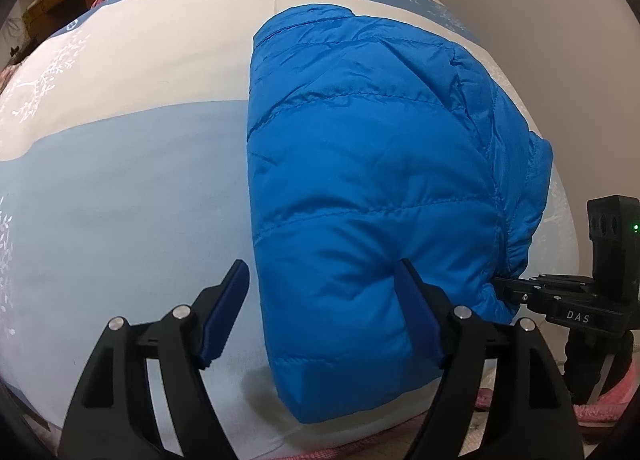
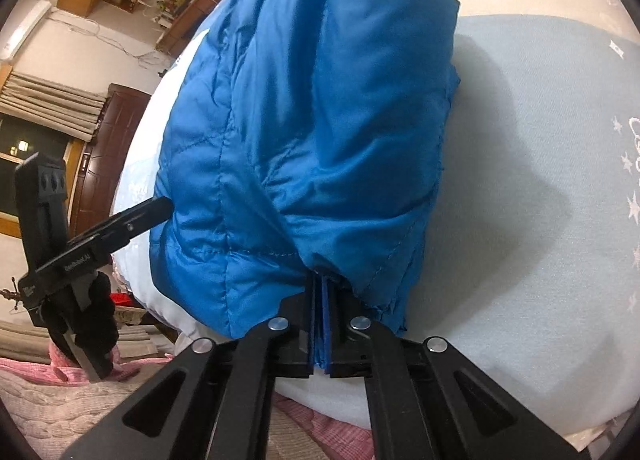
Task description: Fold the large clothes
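Both right gripper fingertips buried in blue jacket hem

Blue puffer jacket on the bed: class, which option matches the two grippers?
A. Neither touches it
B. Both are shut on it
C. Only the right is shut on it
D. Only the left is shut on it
C: the right gripper is shut on the blue puffer jacket hem, while the left gripper stands open, fingers apart at the jacket's near corner.

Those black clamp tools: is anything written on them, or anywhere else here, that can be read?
"DAS": white letters on the right gripper, seen from the left wrist view.
White print on the left gripper, seen from the right wrist view: too blurred to read.
Blue jacket: no lettering visible.
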`<state>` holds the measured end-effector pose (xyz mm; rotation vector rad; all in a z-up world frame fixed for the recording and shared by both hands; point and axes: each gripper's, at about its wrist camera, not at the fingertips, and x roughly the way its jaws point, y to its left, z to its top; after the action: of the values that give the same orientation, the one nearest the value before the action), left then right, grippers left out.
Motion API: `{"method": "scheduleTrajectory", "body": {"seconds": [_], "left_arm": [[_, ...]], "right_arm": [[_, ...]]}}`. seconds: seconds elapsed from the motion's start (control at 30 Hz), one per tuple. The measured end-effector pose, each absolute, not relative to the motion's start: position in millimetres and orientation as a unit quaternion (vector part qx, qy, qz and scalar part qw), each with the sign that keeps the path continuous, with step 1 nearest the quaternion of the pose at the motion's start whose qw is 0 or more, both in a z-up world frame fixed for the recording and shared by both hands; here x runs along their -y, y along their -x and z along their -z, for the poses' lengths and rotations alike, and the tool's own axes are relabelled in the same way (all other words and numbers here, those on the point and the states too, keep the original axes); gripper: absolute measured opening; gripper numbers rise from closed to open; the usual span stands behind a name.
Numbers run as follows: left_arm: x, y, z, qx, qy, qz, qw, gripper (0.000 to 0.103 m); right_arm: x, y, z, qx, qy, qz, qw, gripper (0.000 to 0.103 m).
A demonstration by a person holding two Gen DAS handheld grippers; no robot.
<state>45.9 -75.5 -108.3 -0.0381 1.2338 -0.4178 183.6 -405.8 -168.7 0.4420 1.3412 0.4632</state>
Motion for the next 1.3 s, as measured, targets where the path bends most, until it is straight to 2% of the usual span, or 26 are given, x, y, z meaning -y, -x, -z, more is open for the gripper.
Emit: {"method": "scheduleTrajectory", "body": {"seconds": [0.13,0.23,0.27,0.37,0.47,0.57,0.63,0.7,1.03,1.3], "left_arm": [[80,-47,103,-0.568,0.006,0.196,0.799,0.075],[83,-43,92,-0.551,-0.020,0.193,0.812,0.074],[84,-42,88,-0.546,-0.025,0.193,0.815,0.074],[81,-42,78,-0.537,-0.025,0.199,0.819,0.074],[76,-43,70,-0.533,-0.019,0.203,0.821,0.074],[76,-47,63,-0.530,-0.016,0.205,0.822,0.075],[74,-48,60,-0.527,-0.017,0.207,0.824,0.075],[73,-49,59,-0.525,-0.016,0.212,0.824,0.076],[61,-66,74,-0.545,0.021,0.239,0.804,0.080],[63,-86,103,-0.567,0.046,0.271,0.777,0.083]], "right_arm": [[407,-180,160,-0.605,-0.199,-0.209,0.742,0.000],[409,-177,146,-0.593,-0.198,-0.213,0.751,0.006],[409,-175,139,-0.586,-0.198,-0.217,0.755,0.010],[409,-170,118,-0.561,-0.198,-0.237,0.768,0.032],[407,-167,99,-0.538,-0.177,-0.236,0.790,0.042],[414,-166,86,-0.516,-0.175,-0.221,0.809,0.059],[425,-170,86,-0.509,-0.188,-0.214,0.812,0.061],[436,-174,90,-0.507,-0.210,-0.207,0.810,0.068],[459,-200,149,-0.515,-0.303,-0.241,0.764,0.081],[461,-220,193,-0.517,-0.366,-0.294,0.715,0.087]]}}
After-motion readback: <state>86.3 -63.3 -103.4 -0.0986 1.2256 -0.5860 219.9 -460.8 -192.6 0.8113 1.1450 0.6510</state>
